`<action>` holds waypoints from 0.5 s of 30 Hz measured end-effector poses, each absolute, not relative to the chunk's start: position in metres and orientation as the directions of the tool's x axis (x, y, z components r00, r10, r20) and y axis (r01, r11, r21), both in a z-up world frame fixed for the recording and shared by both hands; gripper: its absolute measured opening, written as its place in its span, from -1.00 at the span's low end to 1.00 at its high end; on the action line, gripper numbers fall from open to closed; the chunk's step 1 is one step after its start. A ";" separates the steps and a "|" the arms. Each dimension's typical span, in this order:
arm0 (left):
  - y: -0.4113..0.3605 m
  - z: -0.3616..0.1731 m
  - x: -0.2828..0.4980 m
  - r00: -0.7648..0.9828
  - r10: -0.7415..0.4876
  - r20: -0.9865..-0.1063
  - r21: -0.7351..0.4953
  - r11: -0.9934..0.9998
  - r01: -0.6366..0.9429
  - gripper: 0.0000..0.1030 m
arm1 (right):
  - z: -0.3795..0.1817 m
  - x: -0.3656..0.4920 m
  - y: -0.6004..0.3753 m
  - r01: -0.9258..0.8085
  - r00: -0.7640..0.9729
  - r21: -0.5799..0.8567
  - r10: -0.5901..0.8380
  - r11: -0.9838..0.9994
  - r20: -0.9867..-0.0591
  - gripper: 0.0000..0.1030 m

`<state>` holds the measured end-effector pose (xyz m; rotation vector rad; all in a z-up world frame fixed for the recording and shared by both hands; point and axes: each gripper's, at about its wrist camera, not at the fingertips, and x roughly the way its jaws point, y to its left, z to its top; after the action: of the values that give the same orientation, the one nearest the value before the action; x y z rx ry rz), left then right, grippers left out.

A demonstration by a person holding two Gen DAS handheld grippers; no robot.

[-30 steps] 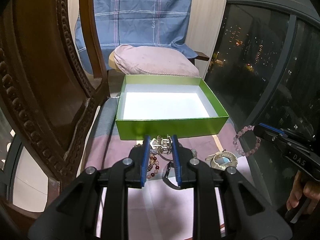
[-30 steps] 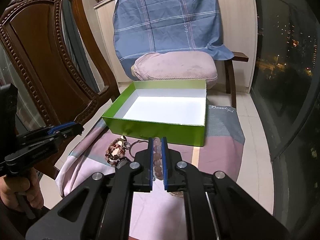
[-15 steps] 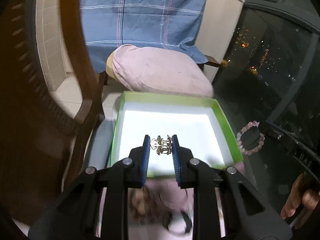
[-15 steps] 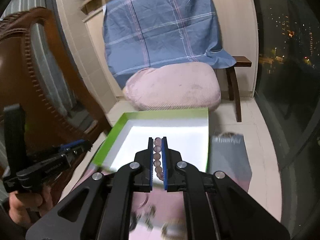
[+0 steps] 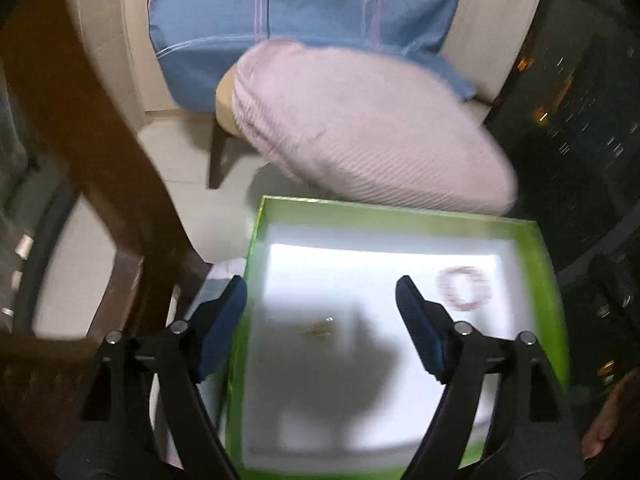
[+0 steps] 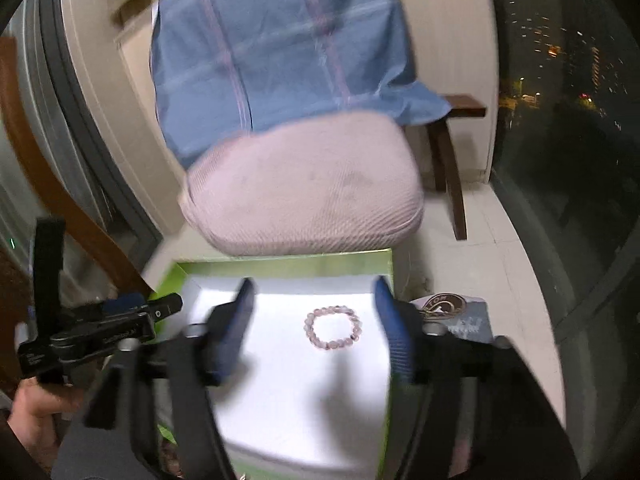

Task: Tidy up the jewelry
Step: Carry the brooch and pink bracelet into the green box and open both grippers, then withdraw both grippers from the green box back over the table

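A green box (image 5: pixel 360 210) with a white inside lies below both grippers. My left gripper (image 5: pixel 322 300) hovers over its left half, jaws opening, nothing between them. A small metal jewelry piece (image 5: pixel 320 330) lies on the box floor beneath it. The pink bead bracelet (image 5: pixel 464 290) rests in the box's right part. In the right wrist view my right gripper (image 6: pixel 314 320) hangs over the green box (image 6: pixel 280 264), jaws opening and empty, with the pink bead bracelet (image 6: pixel 334 328) lying flat on the white floor below. The left gripper (image 6: pixel 160 308) shows at the left edge there.
A pink cushion (image 5: pixel 360 128) on a chair draped with a blue plaid cloth (image 5: pixel 300 12) stands just behind the box. A dark carved wooden chair (image 5: pixel 92 152) rises at the left. A dark window (image 6: pixel 568 100) fills the right side. A hand (image 6: pixel 36 404) grips the left tool.
Both grippers moved forward from the jewelry pile to above the box and opened. The metal piece and the pink bracelet dropped from the jaws onto the box floor.
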<state>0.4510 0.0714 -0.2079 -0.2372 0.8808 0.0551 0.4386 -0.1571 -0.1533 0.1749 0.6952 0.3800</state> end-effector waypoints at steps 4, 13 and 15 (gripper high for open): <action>0.070 -0.147 0.365 0.777 -0.058 -0.627 -0.226 0.968 -0.110 0.92 | -0.119 0.351 -0.193 -0.300 0.778 0.285 0.406 0.910 -0.479 0.76; 0.042 -0.157 0.177 0.872 0.024 -0.488 -0.146 0.983 -0.109 0.92 | -0.145 0.184 -0.221 -0.313 0.823 0.256 0.396 0.914 -0.408 0.93; 0.032 -0.177 0.160 0.860 0.068 -0.506 -0.111 0.984 -0.142 0.92 | -0.162 0.173 -0.217 -0.335 0.781 0.279 0.431 0.900 -0.453 0.93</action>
<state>0.1596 0.0317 -0.1773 -0.1466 0.5244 0.1106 0.1731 -0.2173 -0.1623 0.1880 0.5330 0.4160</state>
